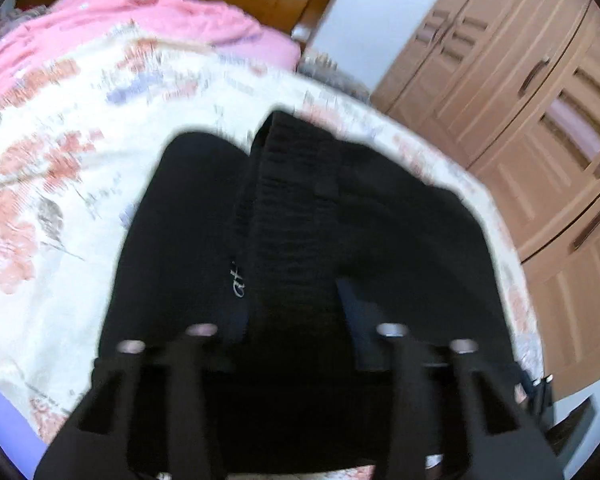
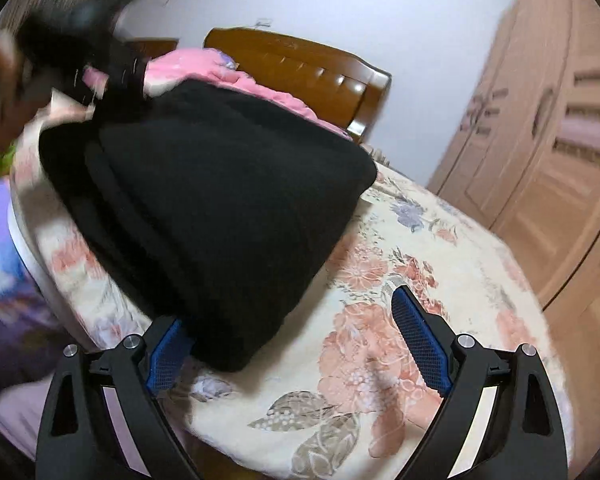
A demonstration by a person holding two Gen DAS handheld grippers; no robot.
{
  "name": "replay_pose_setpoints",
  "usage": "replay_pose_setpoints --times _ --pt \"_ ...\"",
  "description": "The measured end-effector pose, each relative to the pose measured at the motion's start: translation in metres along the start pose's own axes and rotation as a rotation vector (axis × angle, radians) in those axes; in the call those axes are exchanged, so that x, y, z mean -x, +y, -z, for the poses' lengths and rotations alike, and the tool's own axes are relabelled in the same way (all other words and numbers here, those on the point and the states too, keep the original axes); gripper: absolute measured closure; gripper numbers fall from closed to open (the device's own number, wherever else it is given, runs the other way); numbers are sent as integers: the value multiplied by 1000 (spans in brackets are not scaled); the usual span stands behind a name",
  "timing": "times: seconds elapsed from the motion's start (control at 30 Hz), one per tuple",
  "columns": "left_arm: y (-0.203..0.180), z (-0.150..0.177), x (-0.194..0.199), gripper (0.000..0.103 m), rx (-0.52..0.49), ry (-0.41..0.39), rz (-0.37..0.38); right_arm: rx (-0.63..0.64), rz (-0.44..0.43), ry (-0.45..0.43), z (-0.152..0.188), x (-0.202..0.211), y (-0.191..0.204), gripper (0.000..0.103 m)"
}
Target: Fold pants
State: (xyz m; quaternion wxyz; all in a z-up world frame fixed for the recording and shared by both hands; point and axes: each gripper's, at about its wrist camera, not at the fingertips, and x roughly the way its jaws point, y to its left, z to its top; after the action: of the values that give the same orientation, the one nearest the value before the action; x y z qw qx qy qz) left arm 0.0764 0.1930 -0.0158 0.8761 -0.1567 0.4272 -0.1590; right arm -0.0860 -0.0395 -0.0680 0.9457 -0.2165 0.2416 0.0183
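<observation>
Black pants (image 1: 300, 208) lie folded in a thick stack on the floral bedspread (image 1: 60, 168). In the blurred left wrist view my left gripper (image 1: 292, 320) sits low over their near end. Dark cloth fills the gap between its fingers, and only the right blue pad (image 1: 360, 320) shows. From the right wrist view the pants (image 2: 220, 200) form a dark mound, and my left gripper (image 2: 112, 80) is a blur at their far corner, with a hand behind it. My right gripper (image 2: 288, 308) is wide open over the bedspread (image 2: 380, 360). Its left pad (image 2: 166, 354) is beside the pants' near corner, and nothing is gripped.
A pink quilt (image 1: 160, 20) is heaped by the brown wooden headboard (image 2: 300, 68). A tall wooden wardrobe (image 1: 520, 100) stands to the right of the bed. A purple sheet (image 2: 0, 232) shows past the bed's left edge.
</observation>
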Motion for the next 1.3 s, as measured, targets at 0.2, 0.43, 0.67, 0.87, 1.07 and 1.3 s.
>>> replay_pose_setpoints --times 0.2,0.43,0.67,0.87,1.07,1.3 --pt "-47 -18 81 78 -115 -200 109 -97 23 -82 -15 19 -20 14" --pt "5 0 69 78 -49 -159 -2 -48 11 34 -12 -18 -8 13" --pt "72 36 51 77 156 -189 117 -80 41 -39 -15 -5 -16 13" --pt "41 34 84 77 45 -251 21 -43 14 24 -7 -17 -11 11" --pt "70 57 62 75 148 -245 26 -52 -19 27 -4 -19 -13 11" --pt "60 55 90 16 93 -260 -182 -179 -457 -12 6 22 -62 11"
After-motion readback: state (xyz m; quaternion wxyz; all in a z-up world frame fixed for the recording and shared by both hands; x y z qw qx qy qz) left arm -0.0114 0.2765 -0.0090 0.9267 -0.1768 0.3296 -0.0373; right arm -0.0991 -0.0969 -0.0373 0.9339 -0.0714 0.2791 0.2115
